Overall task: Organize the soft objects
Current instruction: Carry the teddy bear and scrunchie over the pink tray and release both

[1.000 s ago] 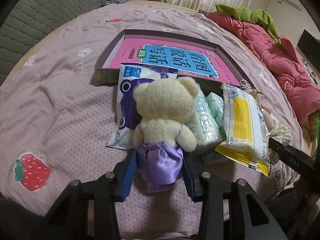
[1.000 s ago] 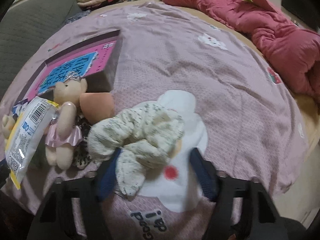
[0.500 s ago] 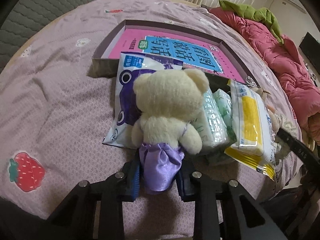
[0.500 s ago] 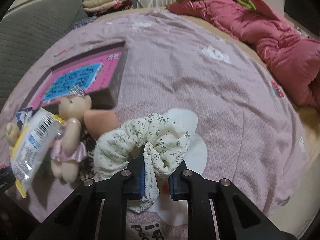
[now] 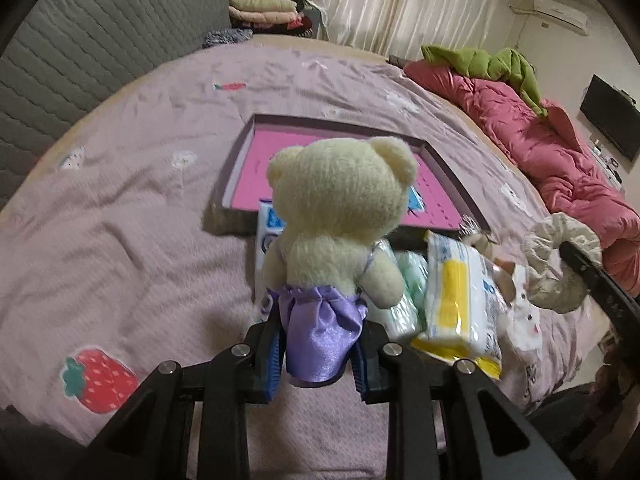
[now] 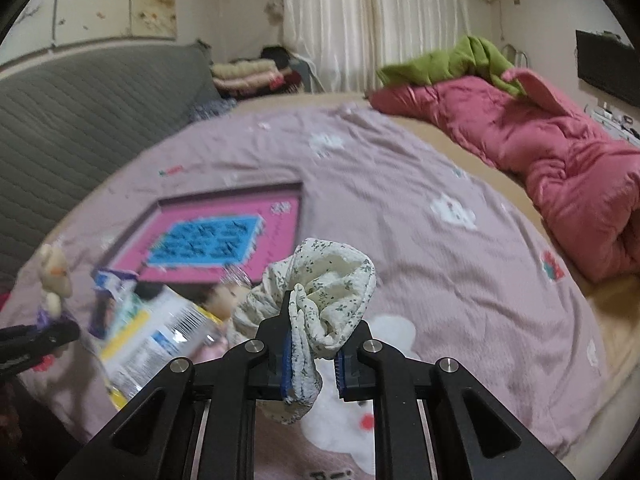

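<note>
Left gripper (image 5: 318, 354) is raised above the bed (image 5: 132, 248), jaws clamped on the purple skirt of one cream teddy bear (image 5: 340, 216), held upright with its back to the camera; right gripper (image 6: 312, 356) is likewise raised, jaws pinched on one floral scrunchie (image 6: 320, 280), clear of the bedspread; one open pink-lined box (image 5: 256, 152) sits mid-bed; at its near edge lie several tissue packs (image 5: 456, 292) and one small pink-skirted bear (image 6: 218, 296), exact pack count unclear.
</note>
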Motion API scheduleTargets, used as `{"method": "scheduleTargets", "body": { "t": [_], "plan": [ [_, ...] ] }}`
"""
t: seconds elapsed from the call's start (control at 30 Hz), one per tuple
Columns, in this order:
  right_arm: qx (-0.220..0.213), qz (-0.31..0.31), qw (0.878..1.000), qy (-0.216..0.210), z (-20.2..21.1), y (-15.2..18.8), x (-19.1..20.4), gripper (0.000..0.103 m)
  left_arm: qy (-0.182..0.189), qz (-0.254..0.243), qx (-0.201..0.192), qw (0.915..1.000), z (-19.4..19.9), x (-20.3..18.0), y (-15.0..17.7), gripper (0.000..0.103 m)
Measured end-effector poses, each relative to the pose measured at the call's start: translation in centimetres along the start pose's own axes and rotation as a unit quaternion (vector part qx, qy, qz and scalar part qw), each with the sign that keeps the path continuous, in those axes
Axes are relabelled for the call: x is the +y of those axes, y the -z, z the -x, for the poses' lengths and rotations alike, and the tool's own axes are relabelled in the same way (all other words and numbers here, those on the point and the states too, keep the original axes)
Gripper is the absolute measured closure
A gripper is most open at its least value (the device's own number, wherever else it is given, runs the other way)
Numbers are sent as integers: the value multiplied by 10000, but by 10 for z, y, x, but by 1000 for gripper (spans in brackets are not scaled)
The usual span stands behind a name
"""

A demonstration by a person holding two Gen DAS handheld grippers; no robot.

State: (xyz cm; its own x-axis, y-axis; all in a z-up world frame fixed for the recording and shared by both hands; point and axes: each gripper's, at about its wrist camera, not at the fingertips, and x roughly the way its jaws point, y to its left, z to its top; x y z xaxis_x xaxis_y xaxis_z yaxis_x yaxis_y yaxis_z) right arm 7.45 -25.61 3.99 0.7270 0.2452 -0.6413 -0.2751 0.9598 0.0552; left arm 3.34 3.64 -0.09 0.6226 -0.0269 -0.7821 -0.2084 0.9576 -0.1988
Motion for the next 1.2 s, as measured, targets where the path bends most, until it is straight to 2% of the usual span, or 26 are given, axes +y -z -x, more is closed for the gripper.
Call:
{"method": "scheduleTargets", "body": {
  "t": [0.3,0.57,0.8,1.2],
  "plan": [
    [-99,-12,9995,-303,-10,-20,18,87,-240,-63,-339,9991,-8,6,-35,75],
    [-52,51,9990,-451,-30,-36,35,87,-271,89,-328,9991,-26,19,-57,75],
    [-139,19,9989,-447,-50,-55,37,87,-324,154,-501,9981,-42,27,-86,75],
    [68,-207,9973,-707,-99,-74,41,87,-445,-12,-425,9981,-80,30,-116,75]
  ]
}}
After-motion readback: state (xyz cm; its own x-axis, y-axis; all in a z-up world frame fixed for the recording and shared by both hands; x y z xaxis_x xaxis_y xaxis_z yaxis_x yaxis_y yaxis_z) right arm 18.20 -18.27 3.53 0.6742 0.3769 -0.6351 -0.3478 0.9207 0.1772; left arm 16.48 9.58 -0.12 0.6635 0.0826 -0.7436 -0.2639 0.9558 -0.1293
